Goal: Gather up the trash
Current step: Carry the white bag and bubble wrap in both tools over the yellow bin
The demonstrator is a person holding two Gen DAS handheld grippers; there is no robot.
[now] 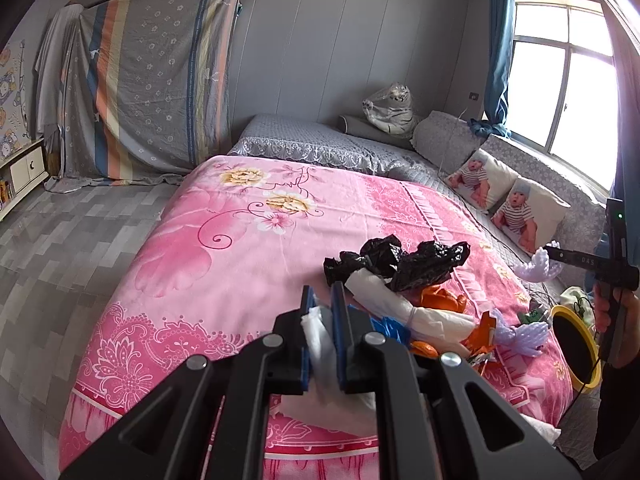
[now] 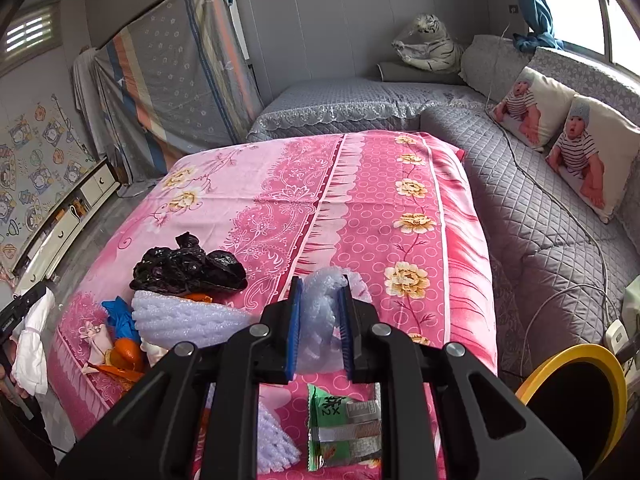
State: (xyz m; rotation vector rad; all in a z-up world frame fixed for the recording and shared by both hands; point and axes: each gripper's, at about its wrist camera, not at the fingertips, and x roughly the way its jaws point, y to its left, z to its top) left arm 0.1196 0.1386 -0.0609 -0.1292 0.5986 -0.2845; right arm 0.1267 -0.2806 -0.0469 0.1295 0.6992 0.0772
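Where the room opens out: bed [image 2: 280,200] under a pink flowered cover, filling the middle of both views. Grey quilted sofa [image 2: 540,232] alongside its window side, with two printed cushions [image 2: 560,136]. Striped sheet [image 1: 152,80] hung over furniture at the far wall.

Yellow-rimmed bin [image 2: 576,396] with dark interior, standing just off the near corner of the bed, between bed and sofa.

Trash heap on the near part of the cover: crumpled black bag [image 2: 188,266] on top, white foam sheet [image 2: 188,316] touching it below, blue glove [image 2: 120,316] and orange scraps [image 2: 128,354] beside these. Green snack wrapper [image 2: 340,428] lying flat on the cover, near the edge, apart from the heap.

Left tool [image 1: 323,308]: blue pads pressed together on a strip of white paper [image 1: 316,340], lifted clear of the cover, paper hanging down behind the pads.

Right tool [image 2: 320,320]: pads pinching a wad of clear bubble wrap [image 2: 320,312], raised above the cover; wrap bulging above and below the pads.
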